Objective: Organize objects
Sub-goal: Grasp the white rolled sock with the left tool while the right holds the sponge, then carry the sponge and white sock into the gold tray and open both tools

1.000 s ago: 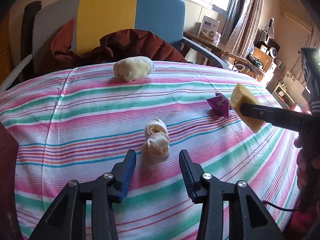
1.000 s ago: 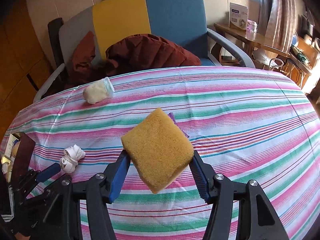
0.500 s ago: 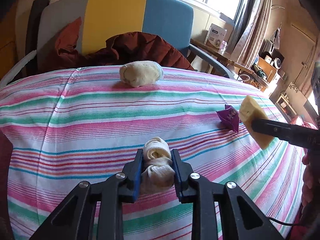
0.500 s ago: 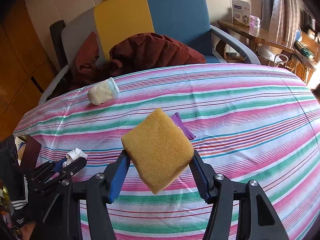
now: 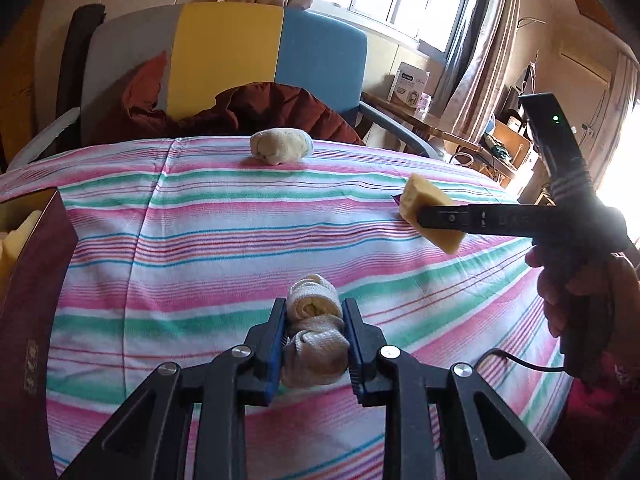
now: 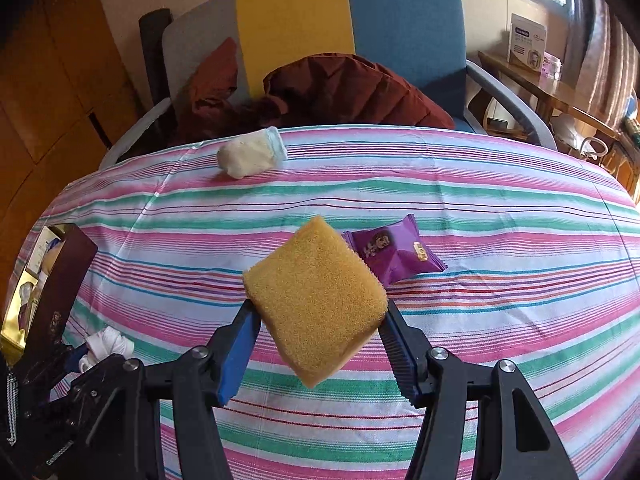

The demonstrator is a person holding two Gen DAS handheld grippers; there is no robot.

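Rolled sock point(image 5: 314, 334), cream, sits clamped between the pads of the left gripper point(image 5: 314, 320), its long axis running along the fingers, away from the camera, above the striped cloth point(image 5: 224, 216). Landmark: the dark red box point(image 5: 32, 280), open-topped, at the cloth's left edge. The sock lies to the right of the box, with bare cloth between, so the coming carry appears to run leftward. The left gripper is the nearer of the two to the box. Farther from the box, the right gripper point(image 6: 316, 320) squeezes a yellow sponge point(image 6: 316, 300) by two opposite sides, one corner hanging down, clear of the cloth. Beyond the sponge, farther again from the box, a purple snack packet point(image 6: 394, 254) lies flat. A second sock bundle point(image 6: 252, 158) rests at the far edge of the cloth, well apart from the box, before a chair point(image 6: 400, 20).
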